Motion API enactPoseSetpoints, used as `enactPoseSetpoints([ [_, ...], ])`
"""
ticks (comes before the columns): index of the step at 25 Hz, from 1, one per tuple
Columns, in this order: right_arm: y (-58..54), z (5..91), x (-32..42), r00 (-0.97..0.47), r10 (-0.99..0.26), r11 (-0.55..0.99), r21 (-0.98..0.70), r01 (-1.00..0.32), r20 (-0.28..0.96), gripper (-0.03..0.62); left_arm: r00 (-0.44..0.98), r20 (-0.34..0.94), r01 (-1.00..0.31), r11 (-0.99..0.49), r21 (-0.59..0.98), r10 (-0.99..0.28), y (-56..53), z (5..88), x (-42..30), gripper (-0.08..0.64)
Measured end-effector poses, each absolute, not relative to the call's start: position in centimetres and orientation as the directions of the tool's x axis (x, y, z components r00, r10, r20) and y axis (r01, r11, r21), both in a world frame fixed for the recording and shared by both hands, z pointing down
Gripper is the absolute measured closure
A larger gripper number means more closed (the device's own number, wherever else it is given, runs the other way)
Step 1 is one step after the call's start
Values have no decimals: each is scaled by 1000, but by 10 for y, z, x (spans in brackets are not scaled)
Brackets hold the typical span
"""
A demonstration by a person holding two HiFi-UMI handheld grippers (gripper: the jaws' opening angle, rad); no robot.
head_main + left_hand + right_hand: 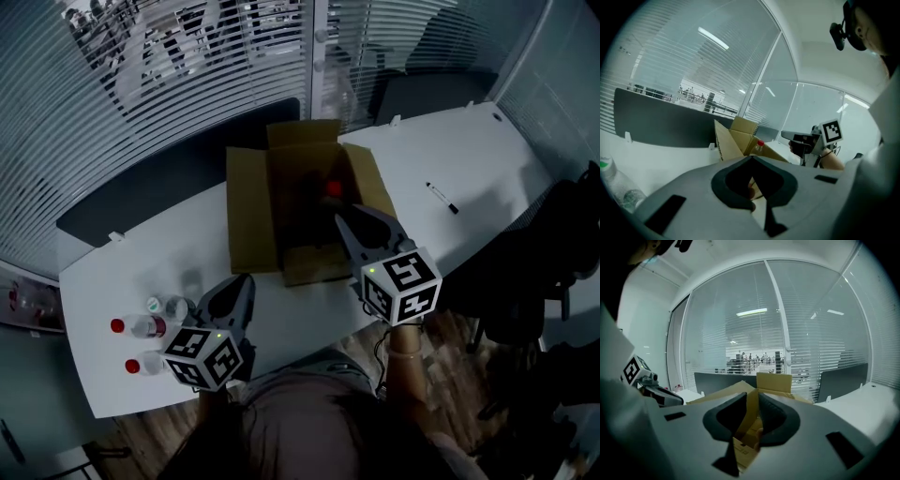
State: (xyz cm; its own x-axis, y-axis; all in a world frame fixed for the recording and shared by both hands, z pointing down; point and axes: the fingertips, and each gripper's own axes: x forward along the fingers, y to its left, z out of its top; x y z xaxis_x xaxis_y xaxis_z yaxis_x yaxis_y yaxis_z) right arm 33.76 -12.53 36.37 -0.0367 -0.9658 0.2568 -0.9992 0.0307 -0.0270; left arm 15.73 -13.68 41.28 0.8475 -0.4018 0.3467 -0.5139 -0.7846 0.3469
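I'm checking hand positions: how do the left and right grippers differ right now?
The left gripper hovers over the table beside the bottles; the right gripper reaches over the cardboard box's front edge. The left gripper's jaws meet at the tips, while the right gripper's stand slightly apart, with cardboard showing between them. Both hold nothing and point toward the cardboard box.

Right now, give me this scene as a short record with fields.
Left gripper: jaws together, nothing between them, over the table beside the bottles.
Right gripper: jaws slightly apart, empty, at the cardboard box, near side.
Box contents: red-capped bottle; flaps open.
Also on table: marker pen, at right.
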Motion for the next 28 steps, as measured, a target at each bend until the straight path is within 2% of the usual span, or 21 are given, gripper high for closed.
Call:
enactPoseSetpoints([
  [19, -180, 392, 362, -48, -906, 68, 32, -997, 420, 454, 806, 378, -581, -730, 360, -455, -155, 423, 142, 552],
  [28, -201, 421, 378, 11, -850, 27, 64, -998, 527, 425, 801, 392, -587, -722, 366, -452, -166, 428, 134, 552],
])
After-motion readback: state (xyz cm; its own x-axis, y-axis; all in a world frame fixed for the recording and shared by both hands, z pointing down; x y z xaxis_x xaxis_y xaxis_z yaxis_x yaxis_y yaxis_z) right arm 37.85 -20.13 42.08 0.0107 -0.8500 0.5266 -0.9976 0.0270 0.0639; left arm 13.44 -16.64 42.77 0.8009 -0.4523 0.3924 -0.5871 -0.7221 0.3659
